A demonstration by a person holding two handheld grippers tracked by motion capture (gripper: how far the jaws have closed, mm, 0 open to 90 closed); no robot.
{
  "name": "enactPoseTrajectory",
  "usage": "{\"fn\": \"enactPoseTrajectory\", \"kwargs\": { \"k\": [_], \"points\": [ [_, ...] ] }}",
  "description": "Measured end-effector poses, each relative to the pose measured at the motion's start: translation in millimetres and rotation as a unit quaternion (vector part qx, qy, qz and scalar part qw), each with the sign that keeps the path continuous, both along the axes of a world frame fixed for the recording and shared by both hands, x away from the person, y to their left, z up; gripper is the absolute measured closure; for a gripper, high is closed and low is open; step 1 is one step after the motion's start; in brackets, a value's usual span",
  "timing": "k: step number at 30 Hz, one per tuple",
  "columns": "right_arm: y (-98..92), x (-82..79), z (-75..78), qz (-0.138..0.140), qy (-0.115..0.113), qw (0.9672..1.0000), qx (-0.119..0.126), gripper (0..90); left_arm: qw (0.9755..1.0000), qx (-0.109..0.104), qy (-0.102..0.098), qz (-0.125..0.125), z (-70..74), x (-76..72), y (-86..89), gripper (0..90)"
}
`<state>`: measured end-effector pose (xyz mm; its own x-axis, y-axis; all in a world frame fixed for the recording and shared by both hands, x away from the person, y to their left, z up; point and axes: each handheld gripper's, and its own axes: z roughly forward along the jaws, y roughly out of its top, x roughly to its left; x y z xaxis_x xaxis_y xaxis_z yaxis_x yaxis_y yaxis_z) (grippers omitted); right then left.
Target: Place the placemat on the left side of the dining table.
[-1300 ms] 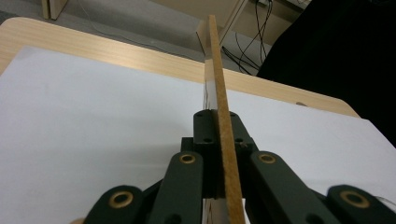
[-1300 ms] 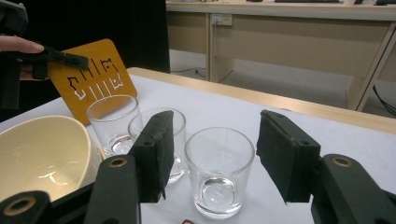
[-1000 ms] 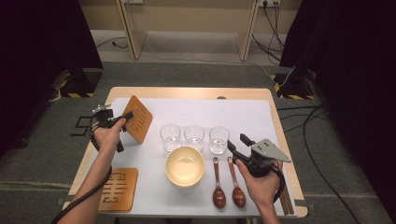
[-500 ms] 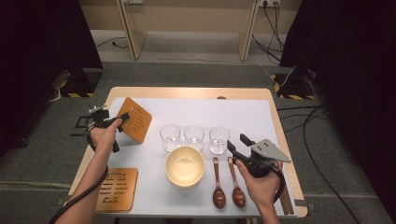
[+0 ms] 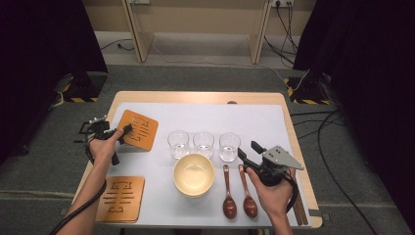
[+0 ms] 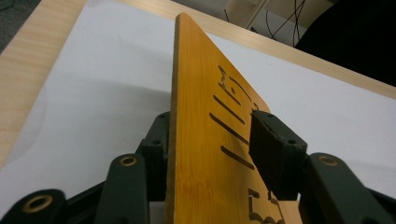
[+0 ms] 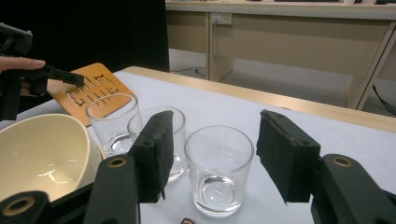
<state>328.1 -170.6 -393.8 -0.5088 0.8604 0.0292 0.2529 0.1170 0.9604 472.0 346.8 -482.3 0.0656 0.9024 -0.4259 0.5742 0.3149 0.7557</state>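
Left tongs point(image 5: 128, 129) at the left side of the worktop point(image 5: 195, 98), astride the near edge of the upper coaster point(image 5: 139, 129). In the left gripper view the coaster point(image 6: 205, 154) stands between the two jaws, one on each face, with a gap visible on the right side; the jaws have just been opening and no longer pinch it. In the high view the coaster lies on the white mat point(image 5: 274, 127), left of three glasses point(image 5: 204, 144). A second coaster point(image 5: 121, 198) lies at the near left corner. Right tongs point(image 5: 247, 151) hover with jaws wide apart and empty, just right of the glasses; the right gripper view frames the nearest glass point(image 7: 218, 170) between them. Bowl point(image 5: 194, 174) and two spoons point(image 5: 238, 193) lie in front of the glasses.
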Motion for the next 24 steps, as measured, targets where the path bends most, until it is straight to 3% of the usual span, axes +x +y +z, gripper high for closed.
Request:
{"fn": "enactPoseTrajectory", "kwargs": {
  "k": [9, 16, 20, 24],
  "points": [
    [1.1, 0.6, -1.5, -0.001, 0.004, 1.0000, -0.001, 45.7, 0.9996, 0.002, 0.026, -0.011, -13.9, -5.1, 9.1, 46.3],
    [0.7, 0.9, -1.5, -0.002, 0.007, 1.0000, 0.000, 45.7, 0.9995, 0.017, 0.025, -0.006, -14.9, -14.1, 20.8, 43.5],
    [0.3, 0.3, -0.4, -0.004, 0.007, 1.0000, 0.002, 45.8, 0.9981, 0.050, 0.025, -0.027, -12.4, -27.4, 21.7, 50.2],
    [0.4, -0.2, 0.4, -0.004, 0.009, 0.9999, 0.002, 46.1, 0.9941, 0.087, 0.030, -0.057, -7.7, -43.1, 14.5, 62.4]
  ]
}}
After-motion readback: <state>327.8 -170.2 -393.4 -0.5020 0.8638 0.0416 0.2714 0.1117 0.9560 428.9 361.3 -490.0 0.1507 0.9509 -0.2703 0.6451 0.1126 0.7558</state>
